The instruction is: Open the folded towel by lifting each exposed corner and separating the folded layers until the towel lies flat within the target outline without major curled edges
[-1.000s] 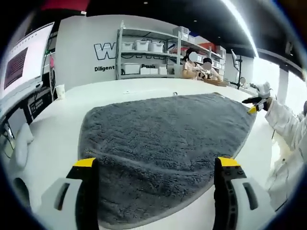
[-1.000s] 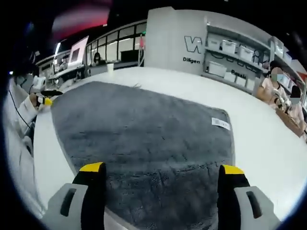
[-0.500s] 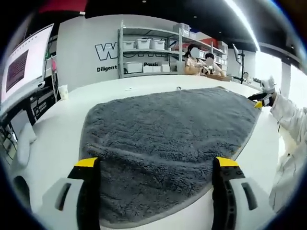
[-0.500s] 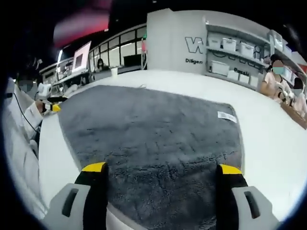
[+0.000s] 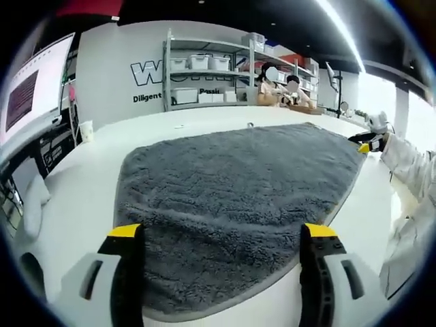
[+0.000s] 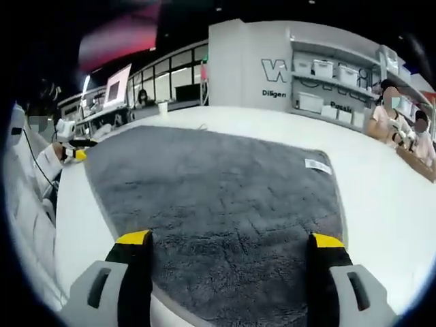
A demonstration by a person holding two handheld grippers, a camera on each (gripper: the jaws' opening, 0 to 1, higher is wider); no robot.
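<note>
Looking along the left gripper point(image 5: 218, 238), you see its two jaws standing wide apart with yellow tips, and nothing is held between them. They hang just over the near edge of the gray towel point(image 5: 231, 191). In the left gripper view the towel lies spread out on the white table point(image 5: 88, 184), fluffy and mostly flat, with a soft ridge running across it near the jaws (a little bump, not a big curl). Far off to the right, at the towel's far corner, the other gripper point(image 5: 361, 142) shows, held by a hand in a white sleeve point(image 5: 409, 170). You cannot tell from here if it touches the towel.

The right gripper point(image 6: 228, 242) also has its jaws wide apart with nothing held. They hang over the near edge of the towel point(image 6: 218, 197) in the right gripper view. A small white tag point(image 6: 317, 166) lies on the towel near its far right corner. Far to the left, by the towel's left corner, the left gripper point(image 6: 76, 154) shows with a bit of yellow.

Past the table stands a wall with big letters point(image 5: 146, 71) and shelves point(image 5: 204, 75) holding white boxes. People sit far away on the right point(image 5: 279, 85). A screen point(image 5: 30, 88) stands on the left.
</note>
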